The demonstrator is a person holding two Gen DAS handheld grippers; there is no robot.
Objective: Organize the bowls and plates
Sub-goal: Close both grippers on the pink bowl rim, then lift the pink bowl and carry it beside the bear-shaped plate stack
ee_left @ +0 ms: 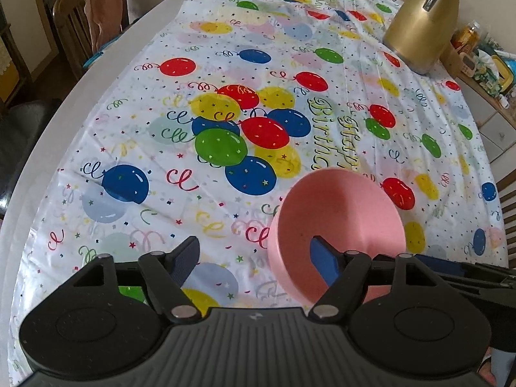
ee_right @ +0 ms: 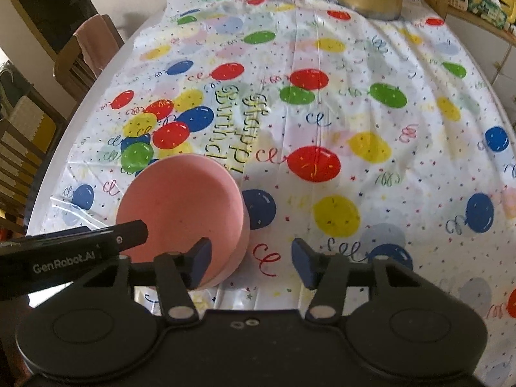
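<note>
**A:** How does the left gripper (ee_left: 254, 245) stand?

**B:** Wide apart, holding nothing. One blue pad (ee_left: 324, 259) reaches inside the pink bowl (ee_left: 338, 206), over its near wall. The other pad hangs over the tablecloth (ee_left: 129, 129), well apart from the bowl.

**A:** And the right gripper (ee_right: 251, 246)?

**B:** Partly open, also not clamped. Its one finger (ee_right: 201, 258) lies in front of the near wall of the bowl (ee_right: 180, 200). The other finger is outside, with a strip of cloth showing between it and the bowl's side. The bowl's edge stands between the jaws, but I cannot tell whether the inner finger touches it.

**A:** What does the bowl look like?

**B:** Plain pink and matte, with faint dark specks, a round rim and a straight outer band. From the left wrist the inside looks deep and shaded on one side. From the right wrist it reads almost like a flat disc with a thick edge.

**A:** Where is it?

**B:** Between the two grippers, at the near part of the table (ee_left: 38, 148), on the balloon-printed birthday cloth just below the lettering.

**A:** Anything farther out?

**B:** A gold jug (ee_left: 419, 29) at the far end of the cloth, and a wooden chair (ee_left: 74, 32) beyond the table's edge.
</note>
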